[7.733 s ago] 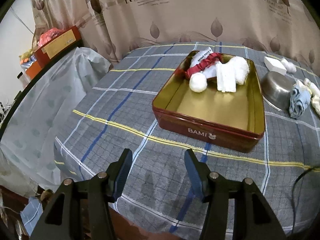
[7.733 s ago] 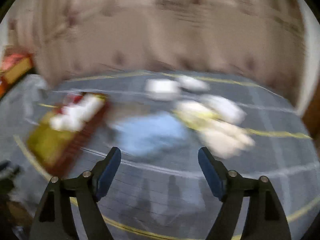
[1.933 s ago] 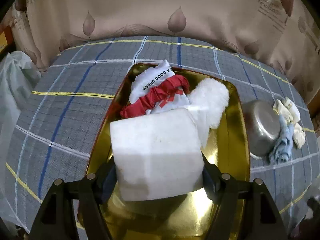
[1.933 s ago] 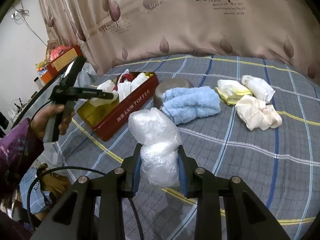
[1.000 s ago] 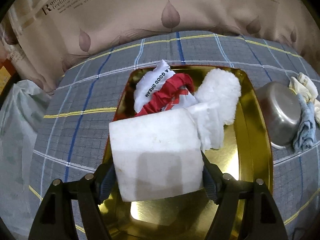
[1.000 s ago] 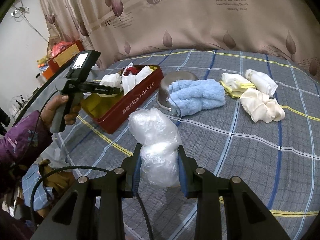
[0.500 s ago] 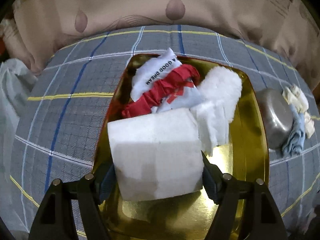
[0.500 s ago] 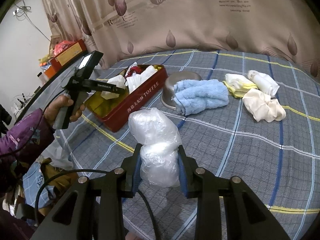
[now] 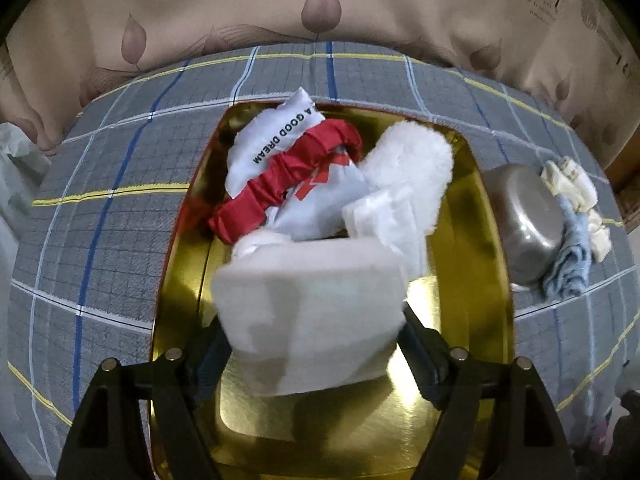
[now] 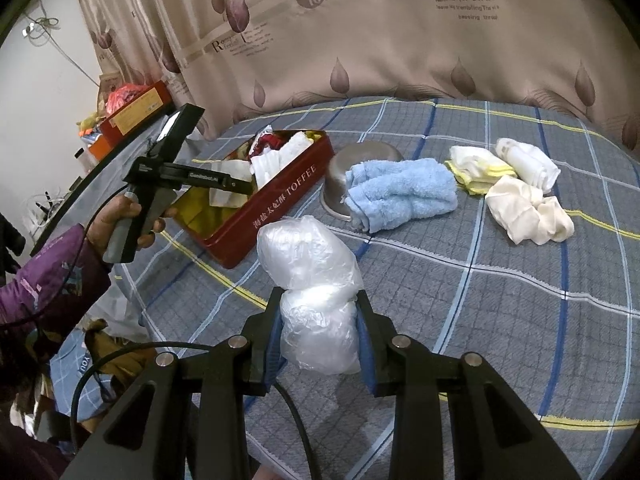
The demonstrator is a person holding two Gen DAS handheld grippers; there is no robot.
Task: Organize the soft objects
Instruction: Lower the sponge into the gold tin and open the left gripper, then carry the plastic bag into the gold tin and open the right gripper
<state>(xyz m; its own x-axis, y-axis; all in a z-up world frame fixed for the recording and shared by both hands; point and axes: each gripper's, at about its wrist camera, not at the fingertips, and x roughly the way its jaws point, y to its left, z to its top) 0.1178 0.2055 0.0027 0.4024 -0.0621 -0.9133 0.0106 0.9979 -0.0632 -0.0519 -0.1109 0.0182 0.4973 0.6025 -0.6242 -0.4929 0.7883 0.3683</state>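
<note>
White foam-like block (image 9: pixel 312 300) sits between the jaws of the left hand-held gripper (image 9: pixel 312 344), low over the near half of the gold-lined tin (image 9: pixel 496 280); jaws have just been opening, block blurred, grip apparently released. Judged light, squashy, non-fragile; take it across its flat sides. Right hand-held gripper (image 10: pixel 320 332) is clamped narrow on a crinkled clear plastic bundle (image 10: pixel 308 276) above the bed's (image 10: pixel 500 320) near edge. Bundle looks slippery and compressible, so pinch mid-body.

One tin (image 10: pixel 280 196), one bowl (image 10: pixel 362 156), one blue towel (image 10: pixel 404 186), three pale cloths (image 10: pixel 528 212).
</note>
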